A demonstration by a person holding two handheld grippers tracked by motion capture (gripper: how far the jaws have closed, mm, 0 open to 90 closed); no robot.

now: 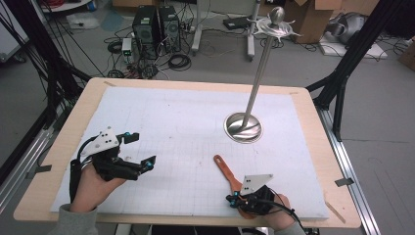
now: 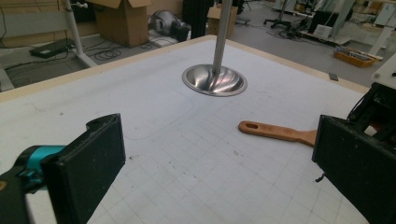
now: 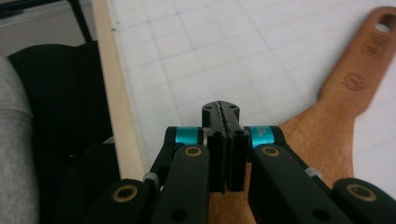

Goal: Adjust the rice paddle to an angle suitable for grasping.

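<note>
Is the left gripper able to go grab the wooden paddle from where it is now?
Probably yes. The left gripper is open, and bare mat lies between it and the wooden paddle. The shut right gripper hovers over the paddle's wide end, but the handle is free.

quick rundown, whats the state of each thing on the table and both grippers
left gripper: jaws wide open, holding nothing, held above the mat
right gripper: jaws pressed shut with nothing between them, over the wide end of the wooden paddle
wooden paddle: lying flat on the mat, handle pointing away from the person
metal stand: upright, round base flat on the mat, nothing hanging on it
white grid mat: spread flat over the table
</note>
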